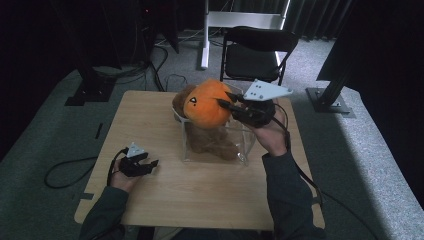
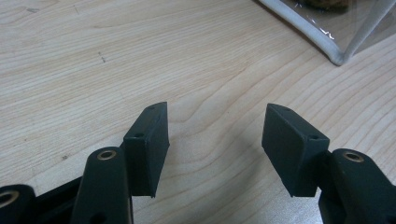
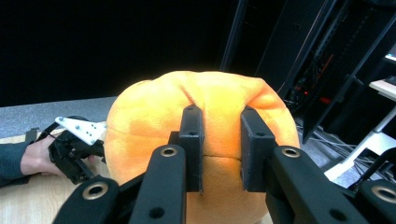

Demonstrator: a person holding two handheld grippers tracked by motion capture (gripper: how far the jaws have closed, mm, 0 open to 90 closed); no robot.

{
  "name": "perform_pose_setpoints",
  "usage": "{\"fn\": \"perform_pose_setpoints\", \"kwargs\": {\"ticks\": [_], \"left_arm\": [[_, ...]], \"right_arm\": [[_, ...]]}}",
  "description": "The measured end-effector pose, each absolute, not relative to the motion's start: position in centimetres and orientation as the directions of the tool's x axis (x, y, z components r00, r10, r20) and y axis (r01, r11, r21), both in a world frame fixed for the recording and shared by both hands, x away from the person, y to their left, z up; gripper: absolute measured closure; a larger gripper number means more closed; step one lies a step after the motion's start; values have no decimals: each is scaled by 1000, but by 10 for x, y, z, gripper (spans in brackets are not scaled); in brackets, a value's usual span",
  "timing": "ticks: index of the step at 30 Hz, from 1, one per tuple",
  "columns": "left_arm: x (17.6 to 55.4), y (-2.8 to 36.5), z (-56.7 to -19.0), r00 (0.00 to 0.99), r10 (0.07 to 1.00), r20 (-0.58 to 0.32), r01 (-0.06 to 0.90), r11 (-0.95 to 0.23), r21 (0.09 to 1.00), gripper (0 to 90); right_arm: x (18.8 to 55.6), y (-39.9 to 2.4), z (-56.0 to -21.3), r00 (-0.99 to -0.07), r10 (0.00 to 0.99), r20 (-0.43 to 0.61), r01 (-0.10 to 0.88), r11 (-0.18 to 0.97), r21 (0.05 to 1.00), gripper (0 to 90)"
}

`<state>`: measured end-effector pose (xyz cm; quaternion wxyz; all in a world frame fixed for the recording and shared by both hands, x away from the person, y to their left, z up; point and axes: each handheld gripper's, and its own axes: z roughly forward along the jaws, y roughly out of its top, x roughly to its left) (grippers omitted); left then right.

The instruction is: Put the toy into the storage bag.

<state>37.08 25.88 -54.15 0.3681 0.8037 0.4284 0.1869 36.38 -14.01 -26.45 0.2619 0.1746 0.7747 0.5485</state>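
**Op:** Entry. The right gripper [image 1: 226, 100] was clenched on a pinch of the orange plush [image 1: 209, 102], at its 3 o'clock side as seen from the high view. In the right gripper view the jaws stood close together with a fold of the orange fabric nipped between them. The plush hung above the clear box [image 1: 243, 148], over a brown plush toy [image 1: 211, 141] that sat inside it.

**Obs:** Was it going in or coming out?

**Op:** I could not tell from this moment alone. I judged the step in hand to be the carry over the box's open top, either lowering the orange plush in or lifting it clear.

**Obs:** And the other hand?

**Op:** The left gripper [image 2: 215, 140] lay released, jaws wide with bare table [image 1: 150, 120] between them, at about 8 o'clock from the box and well apart from it. A corner of the box showed at 1 o'clock in the left gripper view.

**Obs:** What did the next move call for?

**Op:** In my judgement, a steady grip, since the hold was on fabric alone and could slip. The box was light-looking, so I thought bracing its wall with the left gripper would be prudent before the plush dragged against the rim.
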Motion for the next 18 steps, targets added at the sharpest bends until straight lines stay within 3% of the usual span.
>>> {"fn": "perform_pose_setpoints", "kwargs": {"ticks": [18], "left_arm": [[371,257,-542,567,824,-9,551,-371,747,419]], "right_arm": [[369,-149,-263,-778,591,-213,-3,335,942,741]]}}
